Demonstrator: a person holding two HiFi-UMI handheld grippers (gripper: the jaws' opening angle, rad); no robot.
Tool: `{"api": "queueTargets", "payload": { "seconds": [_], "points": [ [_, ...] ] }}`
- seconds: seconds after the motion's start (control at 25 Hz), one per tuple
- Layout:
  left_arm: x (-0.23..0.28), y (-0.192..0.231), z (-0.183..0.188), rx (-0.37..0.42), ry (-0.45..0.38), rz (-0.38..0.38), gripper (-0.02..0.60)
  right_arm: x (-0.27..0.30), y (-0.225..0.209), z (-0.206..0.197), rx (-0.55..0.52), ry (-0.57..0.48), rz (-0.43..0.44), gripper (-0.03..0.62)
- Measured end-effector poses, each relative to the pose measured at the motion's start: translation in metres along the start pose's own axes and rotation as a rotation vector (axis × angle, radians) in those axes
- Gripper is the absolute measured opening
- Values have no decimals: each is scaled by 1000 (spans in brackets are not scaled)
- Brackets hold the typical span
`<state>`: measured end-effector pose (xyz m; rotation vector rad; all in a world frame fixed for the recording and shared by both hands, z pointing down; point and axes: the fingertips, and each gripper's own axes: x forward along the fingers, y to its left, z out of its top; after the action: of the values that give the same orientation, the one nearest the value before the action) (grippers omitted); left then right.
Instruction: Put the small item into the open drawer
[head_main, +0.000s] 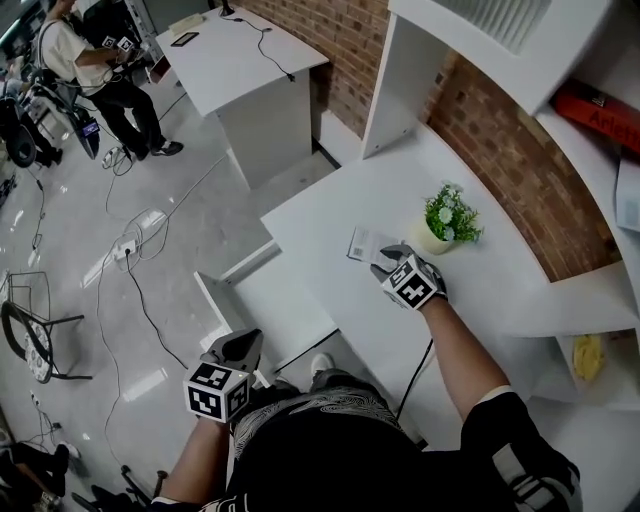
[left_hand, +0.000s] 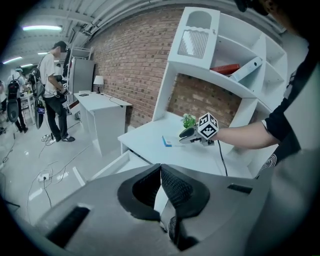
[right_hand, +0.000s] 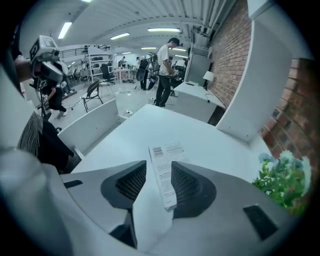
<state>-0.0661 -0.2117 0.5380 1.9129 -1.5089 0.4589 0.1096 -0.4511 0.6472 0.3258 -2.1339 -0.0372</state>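
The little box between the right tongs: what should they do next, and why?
Probably squeeze shut on it. The right tongs straddle the small box on the desk, one pad not yet touching, so lifting now would leave it behind.

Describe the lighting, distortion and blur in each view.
Head view: even light, with bright glare patches on the glossy floor. Left gripper view: strong fisheye with black corners, the shelf unit bowed, and a ceiling light strip blown out. Right gripper view: the same fisheye, with the print on the small box fairly crisp, while the potted plant at the edge smears soft.
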Motion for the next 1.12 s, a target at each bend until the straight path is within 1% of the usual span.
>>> {"api": "queueTargets", "payload": {
  "seconds": [0.12,0.24,0.32,0.4,0.56,0.76,0.96,1.12],
  "points": [
    [-1,6,-2,-18,0,17,17,20,-8,1,-116,41,16,173],
    [-4,12,-7,-39,8,34,17,34,-16,1,-161,82,33,242],
    [-6,17,-12,-49,16,46,17,43,-20,1,-157,101,58,289],
    [-8,20,-15,-58,20,55,17,51,-22,-2,-125,122,93,334],
    [-16,25,-20,-70,17,76,17,63,-28,-8,-99,148,151,392],
    [-26,31,-22,-80,3,98,17,72,-32,-18,-88,197,210,411],
    [-34,33,-23,-86,-15,110,17,77,-34,-22,-66,218,208,421],
    [-40,30,-28,-93,-22,114,17,75,-33,-26,-47,262,207,420]
  ]
}}
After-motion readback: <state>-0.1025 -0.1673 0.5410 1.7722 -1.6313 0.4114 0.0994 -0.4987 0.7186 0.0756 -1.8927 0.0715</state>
